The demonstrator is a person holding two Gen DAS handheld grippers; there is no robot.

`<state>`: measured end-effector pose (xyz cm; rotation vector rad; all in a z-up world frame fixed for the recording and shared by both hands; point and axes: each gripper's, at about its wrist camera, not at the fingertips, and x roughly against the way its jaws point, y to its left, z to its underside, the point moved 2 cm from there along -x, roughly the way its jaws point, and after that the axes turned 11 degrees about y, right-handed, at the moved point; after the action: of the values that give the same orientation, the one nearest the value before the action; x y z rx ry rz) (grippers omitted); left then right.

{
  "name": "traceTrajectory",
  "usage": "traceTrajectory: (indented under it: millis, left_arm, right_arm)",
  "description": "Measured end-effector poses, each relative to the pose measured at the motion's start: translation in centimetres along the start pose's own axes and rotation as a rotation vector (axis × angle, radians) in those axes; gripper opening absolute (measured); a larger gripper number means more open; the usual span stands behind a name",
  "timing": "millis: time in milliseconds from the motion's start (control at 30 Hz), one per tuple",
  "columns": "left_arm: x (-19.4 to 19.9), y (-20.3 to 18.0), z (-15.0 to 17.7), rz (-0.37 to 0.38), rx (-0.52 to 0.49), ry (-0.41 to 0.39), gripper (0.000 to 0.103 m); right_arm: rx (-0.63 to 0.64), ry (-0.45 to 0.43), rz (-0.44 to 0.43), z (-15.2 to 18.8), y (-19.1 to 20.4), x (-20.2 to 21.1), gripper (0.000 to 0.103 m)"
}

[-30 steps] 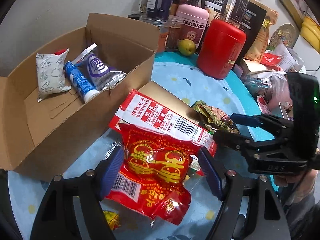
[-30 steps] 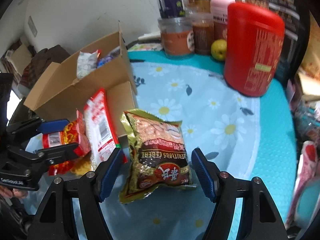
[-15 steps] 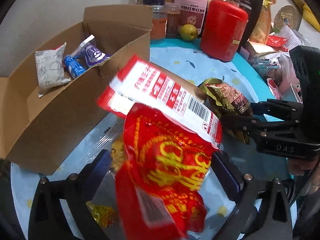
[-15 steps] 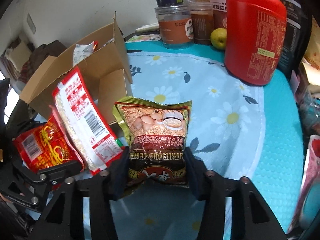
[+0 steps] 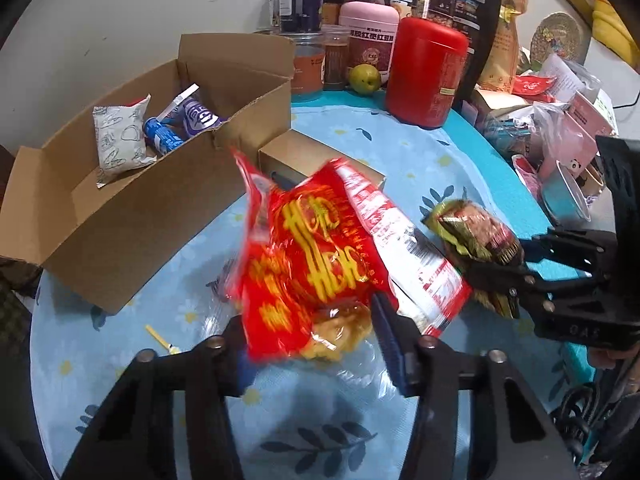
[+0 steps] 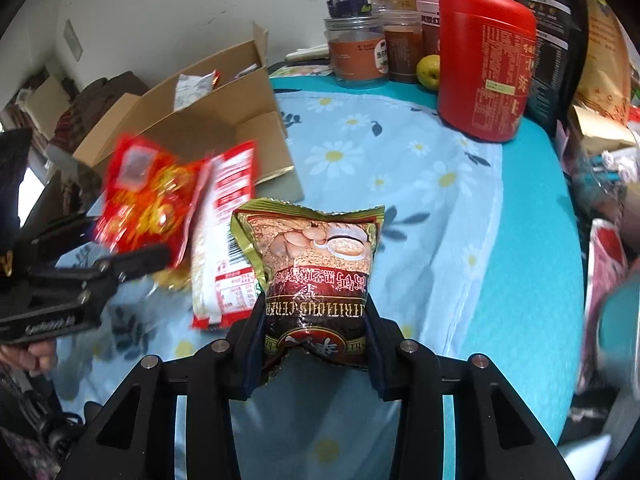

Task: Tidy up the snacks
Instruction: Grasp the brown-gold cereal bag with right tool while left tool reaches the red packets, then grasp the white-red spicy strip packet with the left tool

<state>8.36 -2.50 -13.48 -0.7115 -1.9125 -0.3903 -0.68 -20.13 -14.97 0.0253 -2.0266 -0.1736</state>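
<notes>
change: both packs were lying on the tabletop point(image 6: 460, 208) a second ago; now both are lifted. Right closed half a second ago, left only just now.
left gripper point(image 5: 312, 344): fingers clamped on the low end of the red pack point(image 5: 312, 256), which is motion-blurred and tilted up. A red-and-white pack point(image 5: 404, 248) sits right behind it; can't tell if it's pinched too or just leaning.
right gripper point(image 6: 316, 340): fingers clamped on the bottom edge of the cereal pack point(image 6: 316, 264), upright, clear of the cloth.
meaning: pick phase looks done for both; transfer to the box point(image 5: 132, 216) is likely next.
box: open, at left on the tabletop, already holding a white pouch point(image 5: 120, 140), a blue tube point(image 5: 162, 140) and a purple pack point(image 5: 198, 114).
left pose: low, aimed forward past the box's near corner, box just up-left of it.
right pose: beside the left one, level, pointing across the tabletop toward the red can point(image 6: 484, 68).
risk: loose second pack could drop mid-move.
</notes>
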Motion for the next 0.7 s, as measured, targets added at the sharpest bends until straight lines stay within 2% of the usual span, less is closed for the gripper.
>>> traceTrajectory:
  millis: [267,400,567,700]
  left_arm:
    - [0.7,-0.5,0.6,0.033,0.04,-0.004,0.05]
    - [1.3,-0.8,1.1,0.026,0.068,-0.018,0.05]
    - [2.9,-1.7,1.3,0.026,0.077,-0.069,0.05]
    - [3.3,-2.7,0.9,0.061,0.081,-0.073,0.05]
  right_arm:
    - [-0.024,-0.018,-0.029,2.3,0.1,1.4,0.041]
    - [-0.014,-0.031,-0.001,2.8,0.0,2.1,0.041]
    - [-0.033,-0.046,-0.009,3.0,-0.8,2.6,0.041]
    - [-0.037,-0.06,0.003,3.0,-1.3,3.2,0.041]
